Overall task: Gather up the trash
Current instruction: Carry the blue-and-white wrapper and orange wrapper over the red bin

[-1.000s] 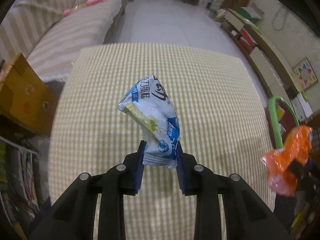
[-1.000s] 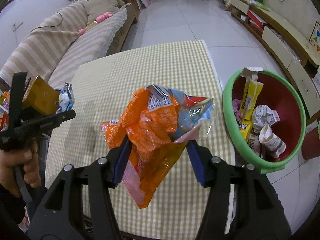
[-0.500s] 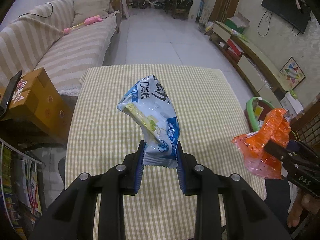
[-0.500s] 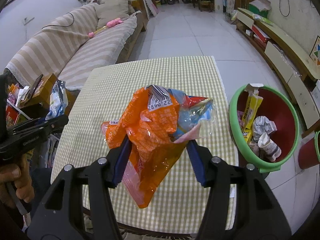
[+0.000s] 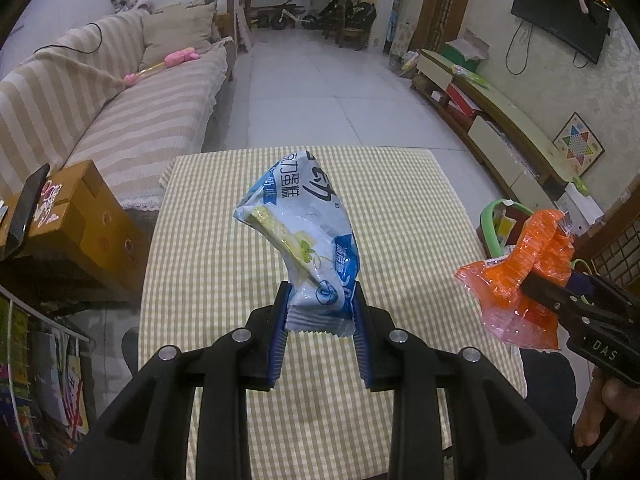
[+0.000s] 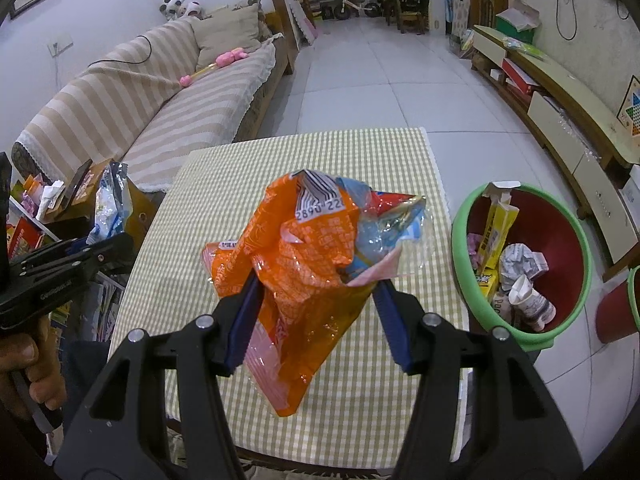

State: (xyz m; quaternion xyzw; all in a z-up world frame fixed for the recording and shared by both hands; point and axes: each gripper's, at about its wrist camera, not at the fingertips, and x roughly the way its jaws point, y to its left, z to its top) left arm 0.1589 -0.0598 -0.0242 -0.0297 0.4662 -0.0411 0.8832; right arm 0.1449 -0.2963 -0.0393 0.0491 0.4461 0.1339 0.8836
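My left gripper [image 5: 320,316] is shut on the bottom seam of a blue and white snack wrapper [image 5: 304,232], held upright above the checked table [image 5: 208,264]. My right gripper [image 6: 316,292] is shut on a crumpled orange wrapper [image 6: 304,256] with a clear and blue piece bunched in it, also above the table. The orange wrapper [image 5: 520,268] and the right gripper show at the right edge of the left wrist view. The blue wrapper [image 6: 112,204] in the left gripper shows at the left of the right wrist view. A red bin with a green rim [image 6: 576,240] stands on the floor right of the table, holding several pieces of trash.
A striped sofa [image 5: 120,120] runs along the left. A brown cardboard box [image 5: 84,216] stands by the table's left edge, above a cluttered shelf. A low cabinet [image 6: 560,96] lines the right wall. A second green-rimmed bin [image 6: 632,288] peeks in at the far right.
Both grippers have risen with their wrappers still held, the left one more; the table looks smaller and farther below. The right gripper and orange wrapper have come further into the left wrist view.
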